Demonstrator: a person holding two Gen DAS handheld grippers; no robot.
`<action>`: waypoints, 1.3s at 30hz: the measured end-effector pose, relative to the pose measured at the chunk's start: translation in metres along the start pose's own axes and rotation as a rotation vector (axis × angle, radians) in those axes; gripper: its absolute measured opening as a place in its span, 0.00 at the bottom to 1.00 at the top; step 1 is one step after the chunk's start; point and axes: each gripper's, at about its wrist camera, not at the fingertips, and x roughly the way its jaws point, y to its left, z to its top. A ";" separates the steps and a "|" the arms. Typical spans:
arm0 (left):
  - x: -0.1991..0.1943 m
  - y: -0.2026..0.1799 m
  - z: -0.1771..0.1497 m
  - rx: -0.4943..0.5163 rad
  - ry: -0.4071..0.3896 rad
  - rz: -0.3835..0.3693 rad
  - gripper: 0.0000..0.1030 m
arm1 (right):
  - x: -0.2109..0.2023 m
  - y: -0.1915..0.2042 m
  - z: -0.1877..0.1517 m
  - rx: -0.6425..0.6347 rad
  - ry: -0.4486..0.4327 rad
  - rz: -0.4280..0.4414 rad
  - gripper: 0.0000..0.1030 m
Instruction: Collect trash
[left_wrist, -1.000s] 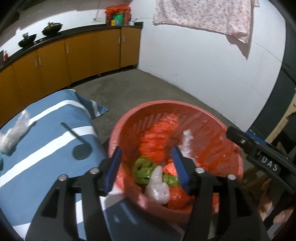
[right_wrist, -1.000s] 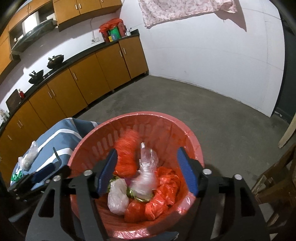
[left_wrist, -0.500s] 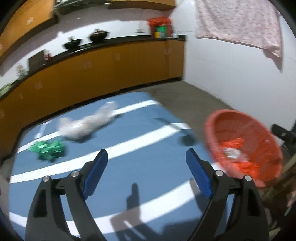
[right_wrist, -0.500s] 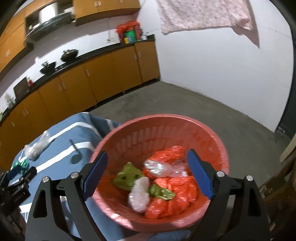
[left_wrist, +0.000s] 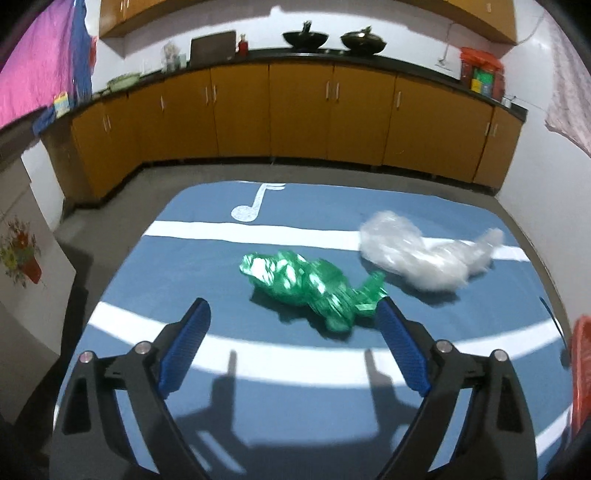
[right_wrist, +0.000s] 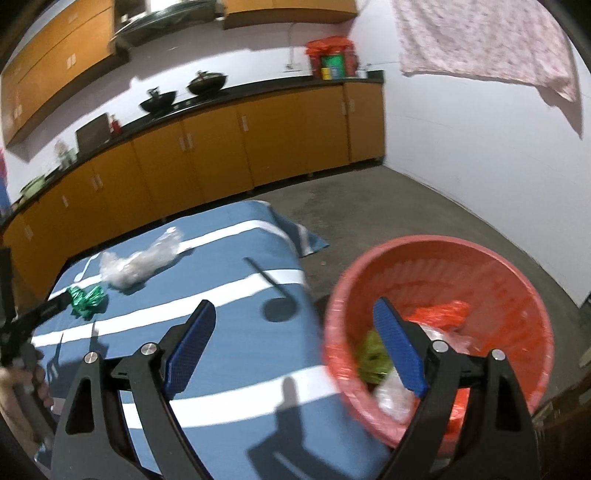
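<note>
A: Orange cabinets (left_wrist: 295, 114) line the far wall; nearer, a blue striped tabletop (left_wrist: 184, 266) carries two scraps, with nothing else loose on it.

B: Leftmost?

A: Left claw (left_wrist: 293, 349), wide open and empty, just short of the green wrapper (left_wrist: 310, 286). I'd lower it so the wrapper's bulk sits between the pads, then close gently; it looks crinkly and light.

B: And beside it?

A: Clear bag (left_wrist: 421, 254), near the wrapper but apart, to its right.

B: Right claw?

A: Right claw (right_wrist: 295, 350) is also spread wide, holding nothing, at the tabletop's edge. Furthest right, the red basket (right_wrist: 524, 295) holds orange, green and clear bags.
</note>
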 end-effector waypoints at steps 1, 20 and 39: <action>0.005 -0.001 0.003 0.002 0.009 -0.002 0.80 | 0.002 0.005 0.000 -0.010 0.001 0.004 0.84; 0.052 0.004 0.012 0.104 0.060 -0.082 0.29 | 0.044 0.100 0.004 -0.146 0.033 0.103 0.84; 0.008 0.103 0.003 0.035 0.007 0.020 0.29 | 0.136 0.229 0.028 -0.449 0.079 0.268 0.83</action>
